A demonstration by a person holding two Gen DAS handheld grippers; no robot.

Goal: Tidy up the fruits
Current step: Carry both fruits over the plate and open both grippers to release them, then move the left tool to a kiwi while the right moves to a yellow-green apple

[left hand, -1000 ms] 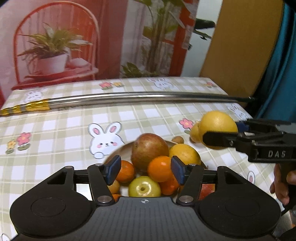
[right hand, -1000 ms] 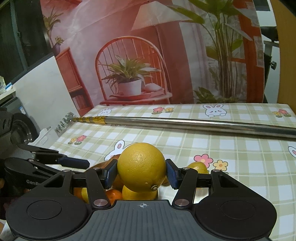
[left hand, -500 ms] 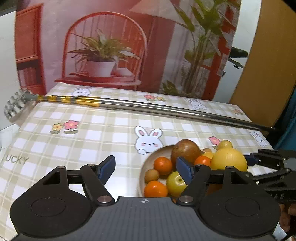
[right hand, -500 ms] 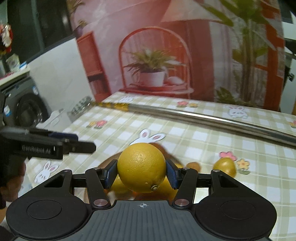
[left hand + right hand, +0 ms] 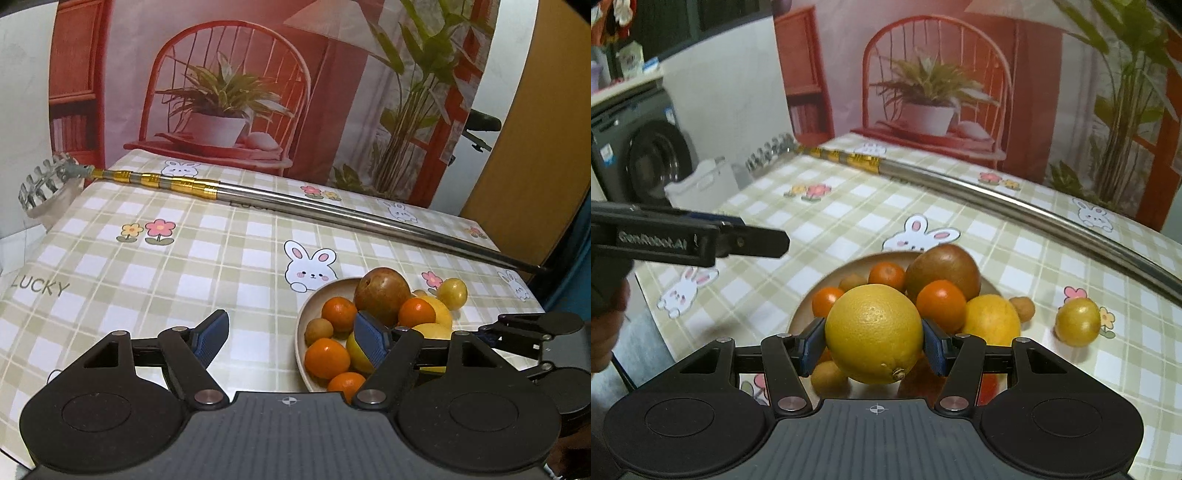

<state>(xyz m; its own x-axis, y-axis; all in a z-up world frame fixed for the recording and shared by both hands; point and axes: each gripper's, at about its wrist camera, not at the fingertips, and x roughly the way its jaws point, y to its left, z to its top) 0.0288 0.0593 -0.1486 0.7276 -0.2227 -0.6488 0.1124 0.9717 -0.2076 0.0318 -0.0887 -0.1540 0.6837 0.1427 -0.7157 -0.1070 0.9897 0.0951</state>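
The right gripper [image 5: 874, 341] is clamping a yellow orange [image 5: 874, 334] over the plate [image 5: 801, 314], which is holding mandarins, an apple and lemons. The left gripper [image 5: 291, 332], reading "GenRobot.AI", is standing apart, empty. The cloth [image 5: 110, 273] is reading "LUCKY".

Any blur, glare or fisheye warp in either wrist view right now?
Left wrist: sharp; the long steel telescopic pole bows from fisheye warp and carries a bright glare streak. Right wrist: the big yellow citrus in the right gripper is crisp, while the pole's gold-banded end smears with motion blur.
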